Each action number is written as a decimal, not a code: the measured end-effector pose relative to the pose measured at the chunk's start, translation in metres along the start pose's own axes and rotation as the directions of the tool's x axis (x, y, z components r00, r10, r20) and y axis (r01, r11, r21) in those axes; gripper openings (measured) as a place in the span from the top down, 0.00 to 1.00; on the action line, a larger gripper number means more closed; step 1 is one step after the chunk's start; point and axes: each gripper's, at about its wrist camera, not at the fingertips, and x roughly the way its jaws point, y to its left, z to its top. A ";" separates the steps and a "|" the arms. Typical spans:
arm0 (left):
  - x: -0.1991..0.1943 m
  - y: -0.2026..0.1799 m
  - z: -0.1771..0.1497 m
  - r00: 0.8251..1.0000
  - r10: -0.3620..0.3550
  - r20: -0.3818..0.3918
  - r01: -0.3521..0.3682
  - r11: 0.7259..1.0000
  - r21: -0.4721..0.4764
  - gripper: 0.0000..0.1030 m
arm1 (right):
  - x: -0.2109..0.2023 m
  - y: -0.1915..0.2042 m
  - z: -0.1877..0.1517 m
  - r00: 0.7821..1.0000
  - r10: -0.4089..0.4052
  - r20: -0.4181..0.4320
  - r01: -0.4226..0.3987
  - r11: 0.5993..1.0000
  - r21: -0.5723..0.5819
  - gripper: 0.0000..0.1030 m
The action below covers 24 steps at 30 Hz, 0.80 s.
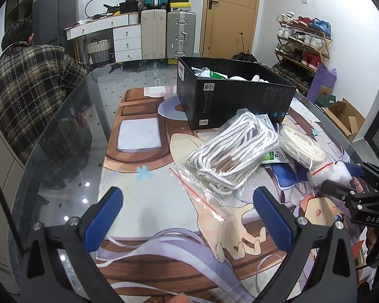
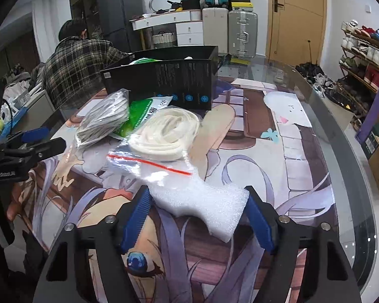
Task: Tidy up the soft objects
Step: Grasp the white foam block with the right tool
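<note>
Low in the right-wrist frame, right gripper (image 2: 198, 217) pinches the white foam block (image 2: 202, 202), likely bound for the black cardboard box (image 2: 164, 80); left gripper (image 1: 187, 217) hovers spread, empty.

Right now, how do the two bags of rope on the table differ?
The striped rope bag holds thick white cord flecked with grey, bundled in long loops; the cream rope bag holds plain, flatter off-white cord in a loose coil. The striped one lies nearer the left gripper, the cream one nearer the right gripper. Both are clear zip bags with red seal strips, beside the black box.
</note>
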 end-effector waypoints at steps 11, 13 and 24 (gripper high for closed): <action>0.005 -0.002 0.002 1.000 0.007 -0.009 -0.007 1.000 0.010 0.00 | -0.017 0.019 0.004 0.988 0.134 0.073 -0.130 0.990 -0.058 0.30; 0.006 -0.003 0.002 1.000 0.010 -0.011 -0.010 1.000 0.011 0.00 | -0.022 0.024 0.006 0.983 0.156 0.095 -0.150 0.986 -0.072 0.30; 0.016 -0.015 0.010 0.999 0.012 -0.039 -0.010 0.998 0.054 0.00 | -0.053 0.027 0.013 0.960 0.199 0.197 -0.186 0.979 -0.083 0.30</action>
